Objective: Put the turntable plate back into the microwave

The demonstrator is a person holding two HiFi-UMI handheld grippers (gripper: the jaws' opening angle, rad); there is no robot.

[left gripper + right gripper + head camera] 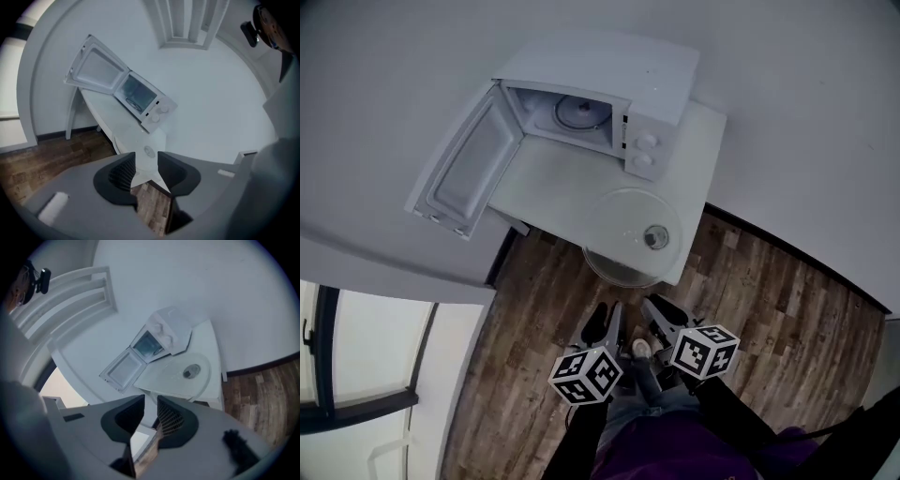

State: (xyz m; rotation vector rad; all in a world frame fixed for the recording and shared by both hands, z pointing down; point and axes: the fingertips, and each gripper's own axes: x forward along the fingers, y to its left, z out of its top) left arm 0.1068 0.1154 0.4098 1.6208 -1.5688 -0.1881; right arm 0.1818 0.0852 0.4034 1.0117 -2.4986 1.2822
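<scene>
The glass turntable plate (619, 223) lay flat on the white table (546, 180), just in front of the microwave (609, 82). It is round, so it had no long axis to speak of. Its near rim hung out over the front edge of the table, above the wooden floor (534, 300).

The glass was clear and its far rim was hard to make out against the white top. A small round grey part (655, 236) sat on the plate, and I could not tell what it was. Inside the cavity I saw only a part of a ring (579, 112).

The door (464, 171) stood open to the left, so the mouth of the cavity faced the plate with bare table between them.

The left gripper (605, 328) and the right gripper (666, 319) hung over the floor, well apart from the plate. Both had their fingers apart and nothing between them.
</scene>
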